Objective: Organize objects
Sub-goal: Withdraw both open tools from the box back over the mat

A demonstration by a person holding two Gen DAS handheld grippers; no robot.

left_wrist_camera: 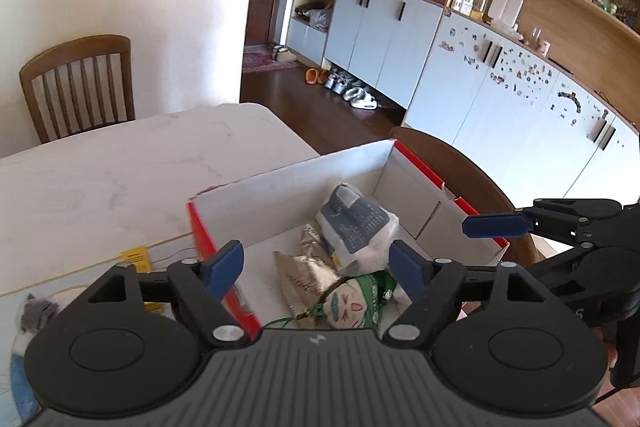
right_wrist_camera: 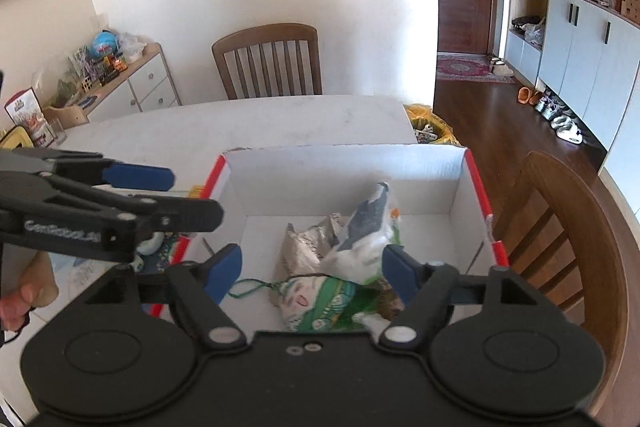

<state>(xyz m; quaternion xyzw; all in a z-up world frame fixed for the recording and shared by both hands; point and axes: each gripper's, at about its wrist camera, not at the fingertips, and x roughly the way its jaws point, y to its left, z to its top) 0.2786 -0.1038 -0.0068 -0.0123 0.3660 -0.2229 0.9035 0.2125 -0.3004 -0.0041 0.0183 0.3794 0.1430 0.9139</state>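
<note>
So both your grippers are sitting over the white cardboard box with the red outer sides (right_wrist_camera: 352, 183) on the pale marble-look table (right_wrist_camera: 240, 123), and both sets of fingers are spread wide with nothing pinched in either one: the left gripper (left_wrist_camera: 316, 263) and the right gripper (right_wrist_camera: 312, 267) each just frame the pile from above. To me that reads as a drop-off just finished, so the thing to do well now is get clear cleanly: lift straight up before swinging out so a blue finger pad doesn't snag the thin green cord (right_wrist_camera: 248, 287) trailing off the little green and white fabric pouch with a cartoon face (right_wrist_camera: 316, 301). In the right wrist view that pouch lies at the near edge of the box floor, about 6 o'clock from the box centre, long axis running roughly 9 to 3, cord end pointing to 9. The white and grey-blue plastic packet (right_wrist_camera: 366, 235) leans on top, tilted, its long axis going from about 7 up to 1. The crinkly silver foil packet (right_wrist_camera: 304, 247) is tucked under it at the 9 o'clock side. There's still clutter outside the box at 9 o'clock near your left gripper, though I can't make out what it is.
</note>
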